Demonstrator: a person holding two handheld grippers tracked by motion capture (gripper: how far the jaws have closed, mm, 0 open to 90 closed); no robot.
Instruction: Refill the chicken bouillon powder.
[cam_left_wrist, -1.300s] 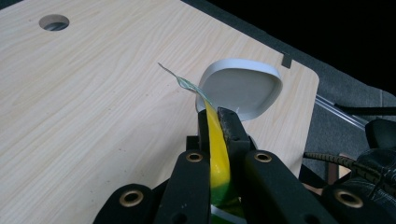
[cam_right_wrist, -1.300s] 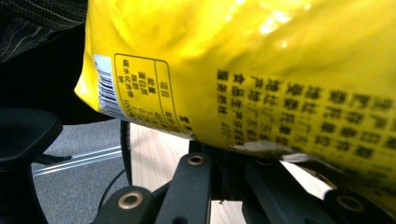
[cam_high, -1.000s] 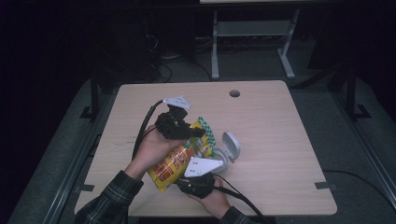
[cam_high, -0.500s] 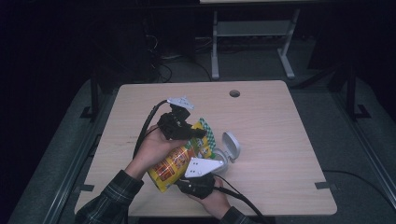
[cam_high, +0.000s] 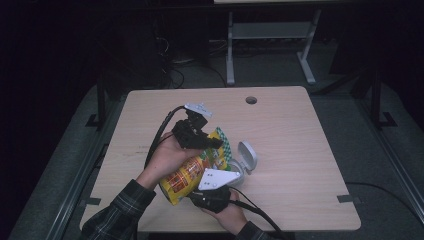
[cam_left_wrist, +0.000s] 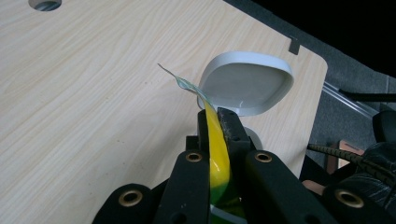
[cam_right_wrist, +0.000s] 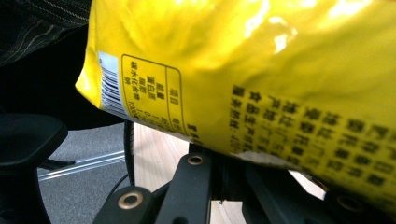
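A yellow snack bag (cam_high: 190, 174) with red and green print hangs tilted above the wooden table (cam_high: 300, 150), stretched between both grippers. My left gripper (cam_high: 216, 144) is shut on the bag's upper edge; in the left gripper view the yellow film (cam_left_wrist: 217, 156) stands pinched between the jaws of that gripper (cam_left_wrist: 217, 116). My right gripper (cam_high: 194, 196) is shut on the bag's lower end, near the table's front edge. In the right gripper view the bag's printed back (cam_right_wrist: 261, 70) hides the fingertips of that gripper (cam_right_wrist: 222, 161).
A white round container (cam_high: 246, 161) with its hinged lid (cam_left_wrist: 247, 88) flipped open sits on the table just right of the bag. A cable hole (cam_high: 251, 100) lies near the far edge. Black cables trail from both grippers. Dark floor surrounds the table.
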